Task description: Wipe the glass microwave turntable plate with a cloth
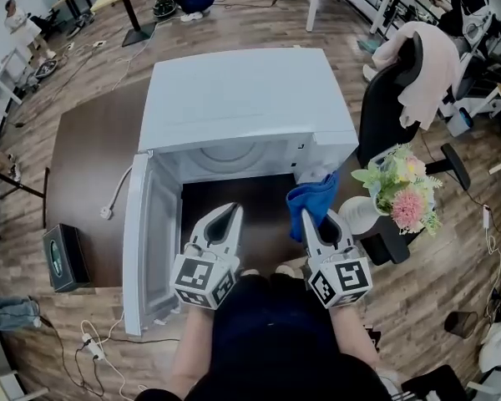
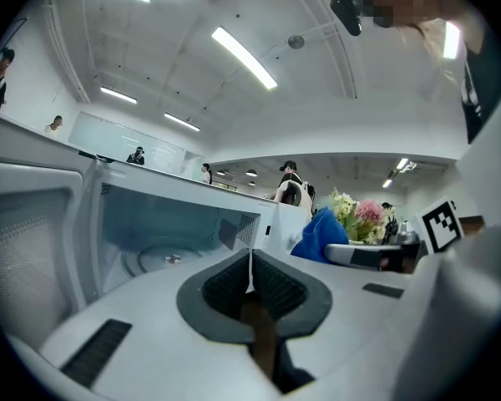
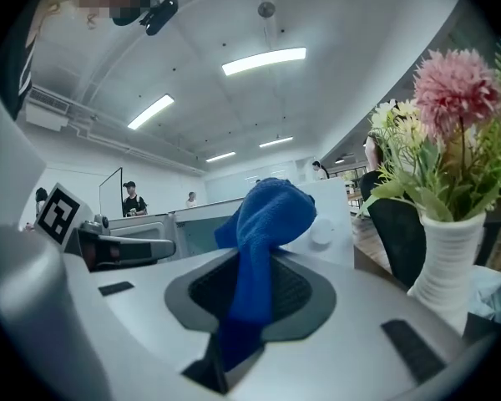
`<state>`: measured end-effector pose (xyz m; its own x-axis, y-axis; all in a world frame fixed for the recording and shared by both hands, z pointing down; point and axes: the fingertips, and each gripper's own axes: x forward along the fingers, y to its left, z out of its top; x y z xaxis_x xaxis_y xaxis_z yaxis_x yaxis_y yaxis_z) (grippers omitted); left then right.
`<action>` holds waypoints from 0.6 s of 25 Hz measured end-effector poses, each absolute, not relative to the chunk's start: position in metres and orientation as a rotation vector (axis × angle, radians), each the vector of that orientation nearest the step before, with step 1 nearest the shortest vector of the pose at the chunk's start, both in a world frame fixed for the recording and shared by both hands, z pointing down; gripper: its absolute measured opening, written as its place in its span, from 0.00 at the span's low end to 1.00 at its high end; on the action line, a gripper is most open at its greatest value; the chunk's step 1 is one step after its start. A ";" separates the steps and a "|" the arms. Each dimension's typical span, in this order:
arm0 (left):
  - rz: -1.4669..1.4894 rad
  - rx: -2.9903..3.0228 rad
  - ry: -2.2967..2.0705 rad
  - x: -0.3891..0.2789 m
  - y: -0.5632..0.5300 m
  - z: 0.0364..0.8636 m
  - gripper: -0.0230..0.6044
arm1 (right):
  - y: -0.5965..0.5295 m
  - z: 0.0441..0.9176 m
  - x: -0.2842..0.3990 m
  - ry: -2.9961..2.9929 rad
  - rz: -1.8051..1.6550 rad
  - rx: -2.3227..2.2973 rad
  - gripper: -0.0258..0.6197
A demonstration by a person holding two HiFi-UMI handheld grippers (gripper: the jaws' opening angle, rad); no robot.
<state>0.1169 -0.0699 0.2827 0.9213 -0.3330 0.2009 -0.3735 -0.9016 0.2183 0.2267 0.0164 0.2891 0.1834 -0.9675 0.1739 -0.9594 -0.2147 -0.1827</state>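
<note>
Our right gripper [image 1: 306,215] clamps the cloth [image 1: 316,197]; our left gripper [image 1: 232,210] is closed, empty. The plate [image 2: 163,259] lies beyond them, half-hidden inside the microwave [image 1: 242,98].

Right claw [image 1: 310,216] grips a blue cloth [image 1: 314,197] before the open microwave [image 1: 242,98]; left claw [image 1: 232,210] closed, empty

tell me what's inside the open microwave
The glass turntable plate lies on the floor of the microwave; nothing else shows inside. The front of the cavity floor is hidden behind the left tool.

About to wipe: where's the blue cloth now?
The blue cloth is clamped in the right hand-held gripper, head view's right, before the open microwave, near the vase.
</note>
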 end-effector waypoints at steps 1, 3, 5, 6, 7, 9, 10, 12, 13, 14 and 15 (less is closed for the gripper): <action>0.232 2.831 -0.526 0.117 -0.069 0.283 0.06 | 0.016 0.290 0.226 1.946 -0.400 -2.394 0.15; 0.239 2.846 -0.531 0.118 -0.067 0.284 0.06 | 0.016 0.291 0.225 1.945 -0.410 -2.399 0.15; 0.244 2.853 -0.538 0.118 -0.067 0.285 0.06 | 0.015 0.292 0.224 1.950 -0.413 -2.409 0.15; 0.243 2.851 -0.537 0.117 -0.067 0.286 0.06 | 0.014 0.293 0.224 1.954 -0.415 -2.414 0.15; 0.241 2.847 -0.535 0.116 -0.068 0.286 0.06 | 0.013 0.293 0.223 1.956 -0.417 -2.418 0.15; 0.237 2.838 -0.538 0.115 -0.069 0.287 0.06 | 0.012 0.294 0.223 1.959 -0.422 -2.423 0.15; 0.235 2.835 -0.543 0.115 -0.070 0.287 0.06 | 0.011 0.295 0.223 1.961 -0.423 -2.425 0.15; 0.233 2.828 -0.556 0.113 -0.072 0.288 0.06 | 0.009 0.296 0.222 1.966 -0.421 -2.430 0.14; 0.233 2.826 -0.561 0.113 -0.073 0.289 0.06 | 0.009 0.296 0.222 1.968 -0.420 -2.431 0.14; 0.232 2.823 -0.567 0.112 -0.074 0.289 0.06 | 0.008 0.296 0.221 1.970 -0.422 -2.430 0.14; 0.232 2.821 -0.573 0.112 -0.075 0.289 0.06 | 0.008 0.297 0.221 1.971 -0.424 -2.428 0.14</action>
